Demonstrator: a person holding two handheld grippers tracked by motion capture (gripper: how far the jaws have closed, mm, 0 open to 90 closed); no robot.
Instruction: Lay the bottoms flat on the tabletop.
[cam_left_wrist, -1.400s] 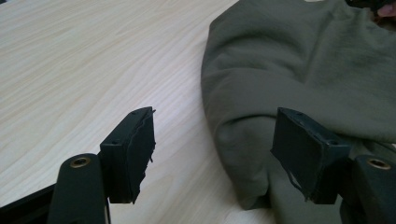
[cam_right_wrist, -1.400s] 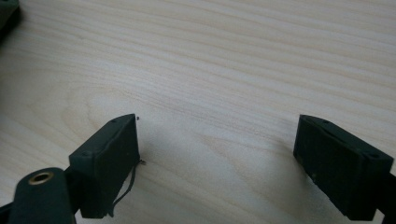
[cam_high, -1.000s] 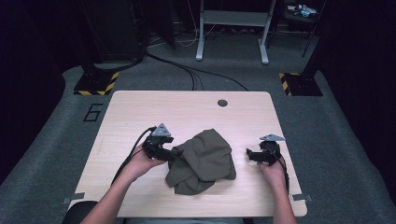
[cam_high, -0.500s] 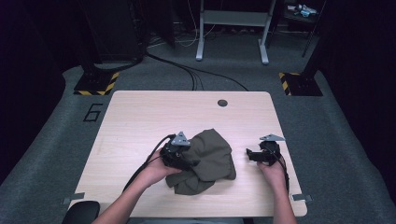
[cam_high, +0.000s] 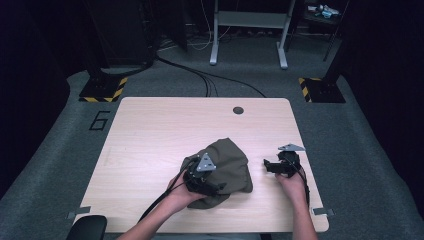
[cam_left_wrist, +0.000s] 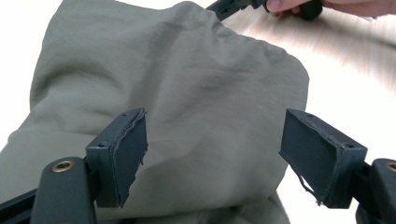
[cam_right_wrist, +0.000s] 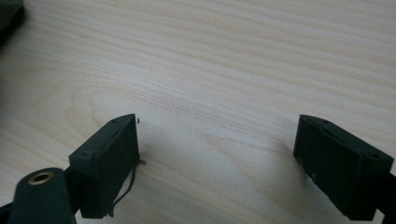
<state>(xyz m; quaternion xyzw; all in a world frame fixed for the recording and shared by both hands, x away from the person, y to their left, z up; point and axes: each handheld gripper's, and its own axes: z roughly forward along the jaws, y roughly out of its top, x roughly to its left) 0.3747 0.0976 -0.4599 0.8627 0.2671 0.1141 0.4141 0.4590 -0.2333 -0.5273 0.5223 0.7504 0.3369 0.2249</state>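
A crumpled olive-green cloth (cam_high: 231, 161) lies on the near middle of the wooden table (cam_high: 160, 130). My left gripper (cam_high: 218, 189) sits over the cloth's near left part, pointing right. In the left gripper view the cloth (cam_left_wrist: 187, 88) spreads under and between the pads (cam_left_wrist: 128, 154), which stand wide apart without pinching it; the jaws have just been opening. My right gripper (cam_high: 268, 166) rests to the right of the cloth, pointing left at it, a short gap away. In the right gripper view its pads (cam_right_wrist: 112, 163) stand wide over bare wood.
A round dark grommet (cam_high: 238, 110) sits near the table's far edge. Black cables (cam_high: 200, 80) and yellow-black striped bases (cam_high: 102, 92) lie on the floor beyond. The other hand and its gripper (cam_left_wrist: 233, 5) show past the cloth in the left gripper view.
My left gripper has moved right, from the cloth's left edge onto the cloth, and the cloth has bunched into a tighter heap. The right gripper has stayed put.
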